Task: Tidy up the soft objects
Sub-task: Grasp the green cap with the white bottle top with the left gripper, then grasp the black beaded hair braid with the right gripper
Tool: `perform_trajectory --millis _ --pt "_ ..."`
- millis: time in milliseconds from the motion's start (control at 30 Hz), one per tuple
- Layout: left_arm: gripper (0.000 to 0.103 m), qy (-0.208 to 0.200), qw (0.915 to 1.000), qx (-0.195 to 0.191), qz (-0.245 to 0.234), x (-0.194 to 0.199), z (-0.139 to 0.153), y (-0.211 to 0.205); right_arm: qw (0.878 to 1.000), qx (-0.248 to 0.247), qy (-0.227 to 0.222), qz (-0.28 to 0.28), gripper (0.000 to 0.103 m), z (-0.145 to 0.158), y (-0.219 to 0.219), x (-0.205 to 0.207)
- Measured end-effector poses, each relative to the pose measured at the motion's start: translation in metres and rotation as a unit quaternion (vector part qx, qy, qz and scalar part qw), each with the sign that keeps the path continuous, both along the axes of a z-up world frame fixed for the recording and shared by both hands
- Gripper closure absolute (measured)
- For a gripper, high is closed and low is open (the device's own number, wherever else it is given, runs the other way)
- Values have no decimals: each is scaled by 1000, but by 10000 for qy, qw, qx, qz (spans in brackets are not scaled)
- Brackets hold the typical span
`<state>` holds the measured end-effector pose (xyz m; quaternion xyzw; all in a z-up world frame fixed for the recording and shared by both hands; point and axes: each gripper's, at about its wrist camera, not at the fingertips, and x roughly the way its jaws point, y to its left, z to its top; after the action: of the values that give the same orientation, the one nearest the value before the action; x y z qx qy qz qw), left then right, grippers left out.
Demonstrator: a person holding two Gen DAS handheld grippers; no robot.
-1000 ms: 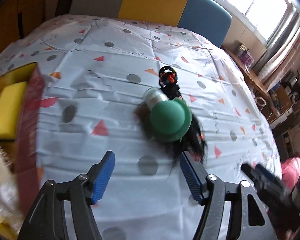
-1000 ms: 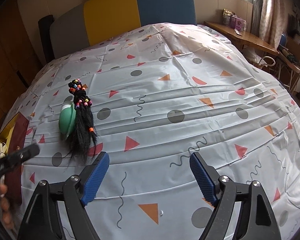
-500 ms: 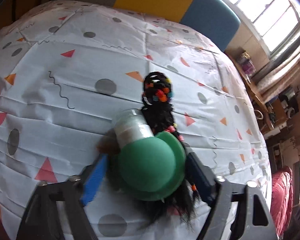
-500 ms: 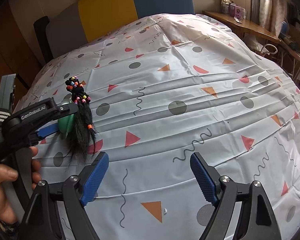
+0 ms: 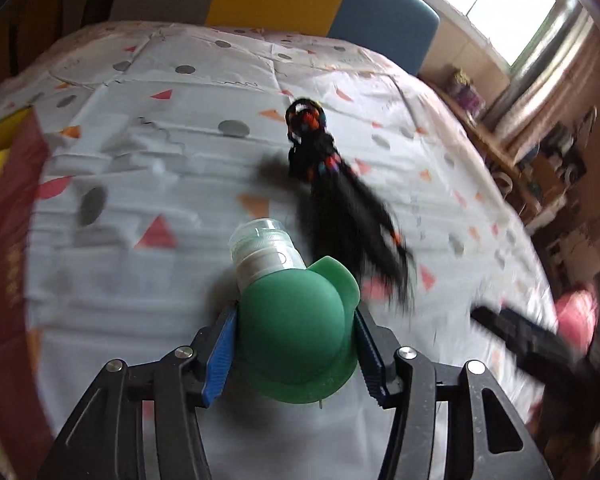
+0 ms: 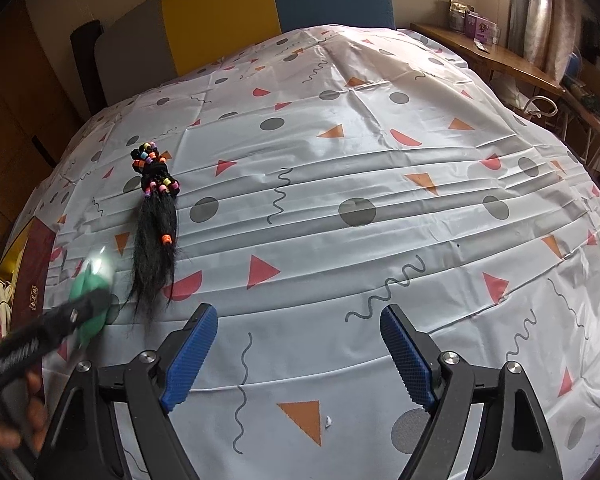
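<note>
Since a second ago the left gripper [image 5: 294, 344] has gone from wide open short of the pile to clamped on the green squeeze bottle [image 5: 296, 336], and the bottle looks lifted clear of the black hair extension [image 5: 340, 204] it was lying against. Both blue pads press the soft green body from the sides, clear cap [image 5: 262, 248] pointing away at about 11 o'clock in the left wrist view.

So the hairpiece is what's left on the patterned tablecloth [image 6: 380, 200]. In the right wrist view it sits at roughly 10 o'clock from the right gripper [image 6: 298, 352], which hangs wide open with nothing in it. Long axis runs near 12-to-6, beaded end [image 6: 152, 172] far, loose strands fanning toward the camera. The nearest strand tips are just up and left of that gripper's left finger, so the free right hand looks like the handier one for it, probably swinging left and pinching across the bundle. The left hand is close too but busy. A dark red box edge [image 6: 34, 264] shows at 9 o'clock, maybe the drop spot, can't tell.
</note>
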<state>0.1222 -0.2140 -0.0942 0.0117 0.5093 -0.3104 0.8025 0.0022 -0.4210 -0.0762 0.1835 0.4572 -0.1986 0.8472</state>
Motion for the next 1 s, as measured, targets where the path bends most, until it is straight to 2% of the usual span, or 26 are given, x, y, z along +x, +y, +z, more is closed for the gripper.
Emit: perform_trajectory --millis 100,200,233,300,367,433,500,700,1000 --pt "48 -368 9977 502 -283 -25 2 6 10000 -41 20 19 19 0 1 0" --pt "48 -458 9957 722 -364 -44 -2 17 9999 -94 26 53 19 1 4 -1" --pt "45 -493 9951 765 -396 -49 -5 19 9999 -114 33 68 19 1 5 -1" --pt "37 -602 9944 734 -461 -55 -8 22 9998 -178 58 97 19 1 8 -1" --pt "37 -579 9949 723 -408 -54 -10 19 9996 -248 88 124 19 0 10 0" --pt "31 -395 9965 659 -324 -47 -12 17 9994 -299 144 132 19 -2 10 0" --pt "28 -239 9986 415 -240 -44 -10 20 9992 -327 196 121 19 -4 10 0" --pt "26 -129 9999 77 -3 -45 -2 33 9988 -367 309 106 19 -10 8 2" --pt "22 -100 9995 308 -12 -40 -5 25 9985 -409 320 194 19 -11 12 3"
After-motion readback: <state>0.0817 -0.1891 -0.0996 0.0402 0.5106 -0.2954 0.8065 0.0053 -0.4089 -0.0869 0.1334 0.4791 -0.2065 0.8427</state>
